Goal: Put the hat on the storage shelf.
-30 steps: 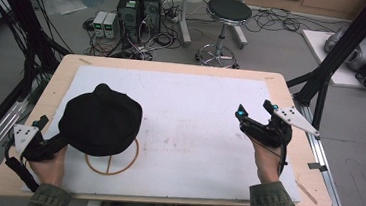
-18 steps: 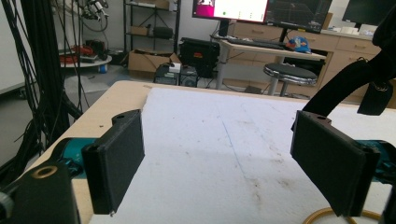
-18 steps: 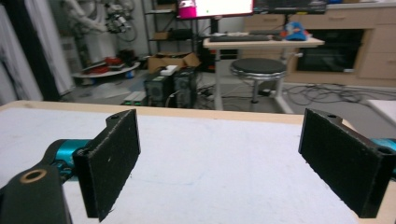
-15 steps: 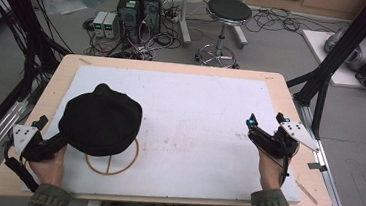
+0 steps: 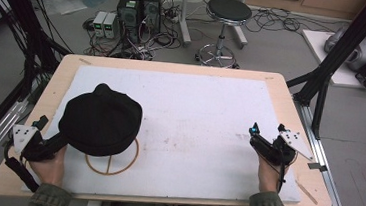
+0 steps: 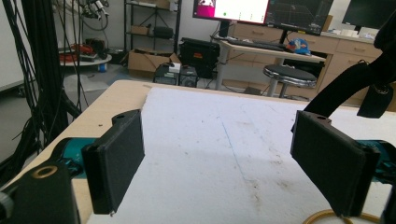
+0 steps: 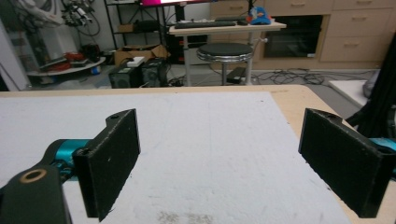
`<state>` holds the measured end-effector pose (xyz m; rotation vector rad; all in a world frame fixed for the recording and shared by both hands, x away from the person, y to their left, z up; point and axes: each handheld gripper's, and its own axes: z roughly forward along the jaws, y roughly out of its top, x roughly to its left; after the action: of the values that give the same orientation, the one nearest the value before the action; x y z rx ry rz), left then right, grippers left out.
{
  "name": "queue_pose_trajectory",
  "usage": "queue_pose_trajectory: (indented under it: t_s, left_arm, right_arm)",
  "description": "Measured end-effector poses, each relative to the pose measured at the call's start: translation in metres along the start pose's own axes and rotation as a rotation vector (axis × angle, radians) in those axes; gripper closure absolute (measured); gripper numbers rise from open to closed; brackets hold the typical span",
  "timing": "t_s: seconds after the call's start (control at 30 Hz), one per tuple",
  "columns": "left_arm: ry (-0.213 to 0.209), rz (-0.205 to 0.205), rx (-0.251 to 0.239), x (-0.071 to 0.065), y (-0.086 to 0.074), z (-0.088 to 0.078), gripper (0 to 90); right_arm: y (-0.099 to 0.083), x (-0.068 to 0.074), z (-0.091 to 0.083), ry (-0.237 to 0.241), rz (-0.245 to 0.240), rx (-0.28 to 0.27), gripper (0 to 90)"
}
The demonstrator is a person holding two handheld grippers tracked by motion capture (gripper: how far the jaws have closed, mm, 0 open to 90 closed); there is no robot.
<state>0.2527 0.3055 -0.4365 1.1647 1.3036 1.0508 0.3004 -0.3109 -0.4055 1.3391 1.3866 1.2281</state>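
Note:
A black cap [image 5: 100, 121] sits on a stand with a wooden ring base [image 5: 115, 165] at the near left of the white mat [image 5: 195, 109]. My left gripper [image 5: 54, 142] rests by the cap's near-left edge. In the left gripper view it [image 6: 219, 158] is open with nothing between its jaws, the cap's brim [image 6: 369, 79] hangs at the upper right, and the ring [image 6: 336, 217] lies by the right jaw. My right gripper [image 5: 263, 137] is low over the mat's right side. In the right gripper view it [image 7: 219, 158] is open over bare mat.
The wooden table [image 5: 292, 97] shows as a border around the mat. Black frame posts [image 5: 335, 61] rise at the right and left corners. On the floor beyond stand a stool [image 5: 228, 9] and computer boxes [image 5: 139, 4] with cables.
My right gripper has moved toward the near right side of the mat and come lower. The left gripper and the cap have stayed put.

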Motion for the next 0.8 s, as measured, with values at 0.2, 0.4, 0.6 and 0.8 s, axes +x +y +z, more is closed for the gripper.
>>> queue_pose_trajectory:
  t_s: [0.2,0.4,0.6,0.8]
  left_arm:
    - [-0.002,-0.012,0.0,0.0,-0.001,-0.002,17.8]
    - [-0.009,-0.013,0.002,-0.001,-0.002,-0.001,17.8]
    - [-0.005,-0.011,-0.003,-0.001,-0.002,-0.001,17.8]
    - [-0.005,-0.01,-0.002,-0.001,-0.002,-0.001,17.8]
  right_arm:
    - [-0.02,-0.001,0.003,-0.051,-0.029,0.001,11.8]
    - [-0.019,0.0,0.002,-0.06,-0.035,-0.027,11.8]
    - [-0.02,0.003,0.002,-0.05,-0.037,-0.027,11.8]
    - [-0.02,0.002,0.0,-0.057,-0.029,-0.033,11.8]
